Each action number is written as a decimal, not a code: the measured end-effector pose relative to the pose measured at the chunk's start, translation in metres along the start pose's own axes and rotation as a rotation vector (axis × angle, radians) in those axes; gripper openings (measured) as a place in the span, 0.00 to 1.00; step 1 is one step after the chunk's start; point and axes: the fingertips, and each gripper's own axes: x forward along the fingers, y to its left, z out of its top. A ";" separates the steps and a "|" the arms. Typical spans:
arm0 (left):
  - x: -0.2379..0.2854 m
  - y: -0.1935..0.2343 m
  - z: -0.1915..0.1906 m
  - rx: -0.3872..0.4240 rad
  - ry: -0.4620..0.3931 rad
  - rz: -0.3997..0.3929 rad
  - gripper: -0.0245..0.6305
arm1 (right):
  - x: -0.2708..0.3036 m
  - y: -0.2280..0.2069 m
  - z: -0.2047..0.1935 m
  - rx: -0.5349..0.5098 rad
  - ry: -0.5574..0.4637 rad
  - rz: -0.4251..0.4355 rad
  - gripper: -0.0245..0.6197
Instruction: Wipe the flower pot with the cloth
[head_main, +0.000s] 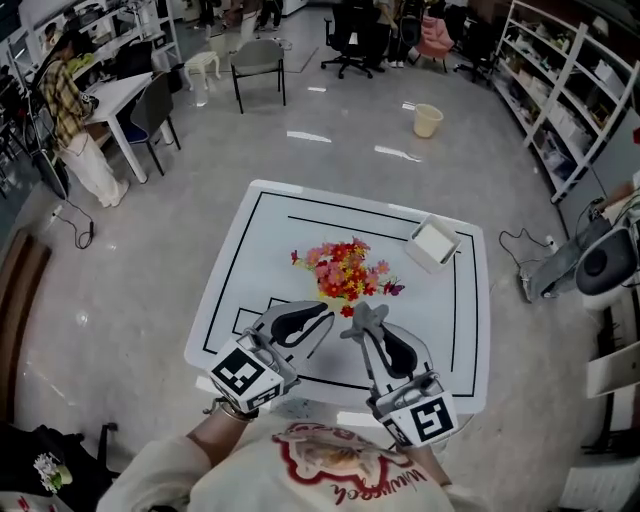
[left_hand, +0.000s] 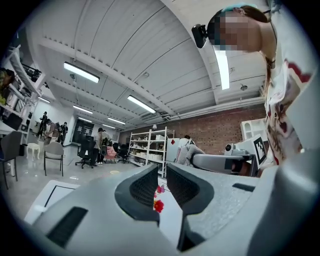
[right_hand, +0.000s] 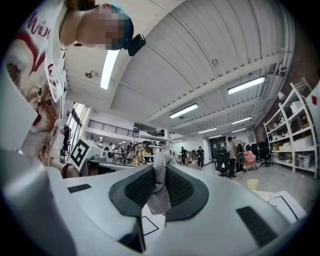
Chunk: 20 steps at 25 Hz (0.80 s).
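1 flower pot (head_main: 345, 272) holds blooms — left claw (left_hand: 162, 172) clenched empty, right claw (right_hand: 161, 170) grasping cloth (right_hand: 160, 201).

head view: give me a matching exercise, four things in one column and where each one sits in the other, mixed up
Things
1. cloth
2. flowers
3. white box
4. yellow bucket

Places
a. on the floor beyond the table
b. middle of the table
c. between the jaws of the right hand-held gripper
d. near the table's far right corner

Pairs: 1-c, 2-b, 3-d, 4-a
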 end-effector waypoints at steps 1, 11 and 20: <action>0.007 0.010 0.002 0.003 0.006 0.004 0.12 | 0.008 -0.008 -0.001 -0.006 0.002 -0.005 0.11; 0.048 0.091 0.018 0.018 0.023 0.029 0.12 | 0.062 -0.064 -0.001 -0.010 0.014 -0.051 0.11; 0.075 0.149 0.016 -0.008 0.035 0.031 0.12 | 0.096 -0.117 -0.016 -0.029 0.067 -0.107 0.11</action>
